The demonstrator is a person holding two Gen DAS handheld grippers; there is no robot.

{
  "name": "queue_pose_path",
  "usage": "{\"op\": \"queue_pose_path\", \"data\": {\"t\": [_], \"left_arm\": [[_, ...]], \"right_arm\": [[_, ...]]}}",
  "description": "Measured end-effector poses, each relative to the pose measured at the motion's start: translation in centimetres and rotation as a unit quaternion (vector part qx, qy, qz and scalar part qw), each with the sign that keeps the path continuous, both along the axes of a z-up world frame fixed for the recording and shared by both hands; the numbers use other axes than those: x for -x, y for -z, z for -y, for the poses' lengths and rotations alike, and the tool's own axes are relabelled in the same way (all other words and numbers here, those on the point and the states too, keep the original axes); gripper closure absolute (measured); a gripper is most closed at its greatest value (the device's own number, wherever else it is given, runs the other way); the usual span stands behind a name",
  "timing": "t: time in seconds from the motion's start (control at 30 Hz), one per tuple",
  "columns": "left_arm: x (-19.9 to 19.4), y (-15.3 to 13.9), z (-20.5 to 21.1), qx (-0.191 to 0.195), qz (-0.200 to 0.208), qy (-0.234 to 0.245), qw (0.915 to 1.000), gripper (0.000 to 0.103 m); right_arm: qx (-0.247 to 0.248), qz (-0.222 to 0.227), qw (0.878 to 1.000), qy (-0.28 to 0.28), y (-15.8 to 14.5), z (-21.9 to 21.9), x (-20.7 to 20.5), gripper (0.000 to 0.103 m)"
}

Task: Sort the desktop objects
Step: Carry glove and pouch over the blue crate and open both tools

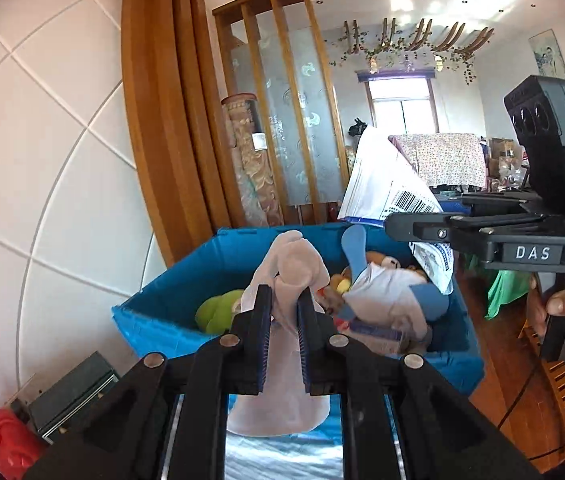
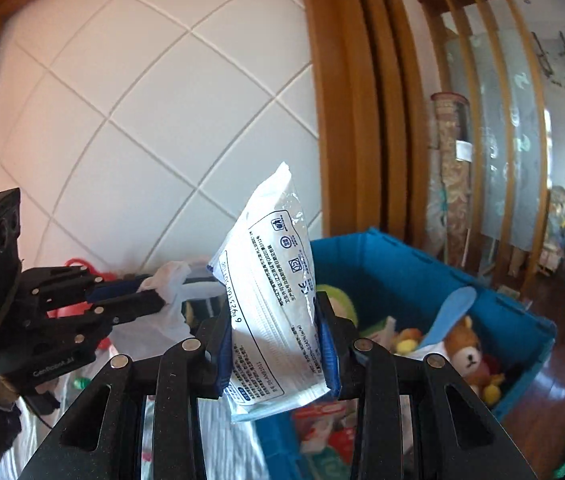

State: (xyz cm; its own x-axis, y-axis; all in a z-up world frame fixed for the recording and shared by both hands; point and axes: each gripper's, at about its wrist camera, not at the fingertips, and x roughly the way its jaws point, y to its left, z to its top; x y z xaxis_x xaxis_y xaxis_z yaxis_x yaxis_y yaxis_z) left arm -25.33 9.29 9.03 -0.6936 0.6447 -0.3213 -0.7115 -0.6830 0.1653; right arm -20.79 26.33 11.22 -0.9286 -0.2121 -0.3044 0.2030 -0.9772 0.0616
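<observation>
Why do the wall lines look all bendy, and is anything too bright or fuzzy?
Both wrist views bend the straight wall tile lines, because fisheye lenses curve things near the edges. In the left wrist view the window glares white. In the right wrist view the room behind the blue bin looks smeared.

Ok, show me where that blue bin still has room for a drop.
Inside the blue bin, the free patch is the near-left corner, between the left wall and the green plush. The right half is crowded: the bear plush, the blue-eared plush and small toys are piled together.
</observation>
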Motion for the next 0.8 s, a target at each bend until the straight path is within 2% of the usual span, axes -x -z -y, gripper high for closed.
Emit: {"op": "queue_pose_path", "data": {"t": [0.2,0.43,0.5,0.53,0.57,0.63,0.7,0.8], "left_arm": [[2.6,-2.1,-7.3,-0.013,-0.004,-0.003,0.9999,0.091],[4.3,-2.5,-11.9,-0.01,0.002,-0.036,0.9993,0.091],[5.0,-2.4,-12.7,-0.01,0.009,-0.056,0.9984,0.09],[5.2,-2.2,-13.0,-0.008,0.012,-0.071,0.9974,0.085],[5.6,-2.0,-13.5,-0.006,0.014,-0.089,0.9959,0.079],[6.1,-1.6,-13.8,-0.004,0.018,-0.123,0.9922,0.041],[6.1,-1.5,-13.6,-0.022,0.017,-0.131,0.991,0.033],[6.6,-1.2,-13.9,-0.018,0.017,-0.149,0.9885,0.033]], "right_arm": [[0.012,0.001,1.0,0.026,-0.8,-6.1,3.3,0.068],[0.031,0.01,0.999,0.022,-0.7,-11.1,6.4,0.067],[0.03,0.009,0.999,0.029,-0.5,-12.0,6.8,0.065],[0.029,0.012,0.999,0.034,-0.4,-12.3,7.2,0.059],[0.029,0.018,0.999,0.039,-0.2,-12.8,7.8,0.047],[0.033,0.021,0.998,0.047,0.0,-13.7,8.4,0.031],[0.037,0.02,0.998,0.05,0.0,-14.5,8.4,0.029],[0.039,0.02,0.997,0.058,0.3,-15.3,8.1,0.019]]}}
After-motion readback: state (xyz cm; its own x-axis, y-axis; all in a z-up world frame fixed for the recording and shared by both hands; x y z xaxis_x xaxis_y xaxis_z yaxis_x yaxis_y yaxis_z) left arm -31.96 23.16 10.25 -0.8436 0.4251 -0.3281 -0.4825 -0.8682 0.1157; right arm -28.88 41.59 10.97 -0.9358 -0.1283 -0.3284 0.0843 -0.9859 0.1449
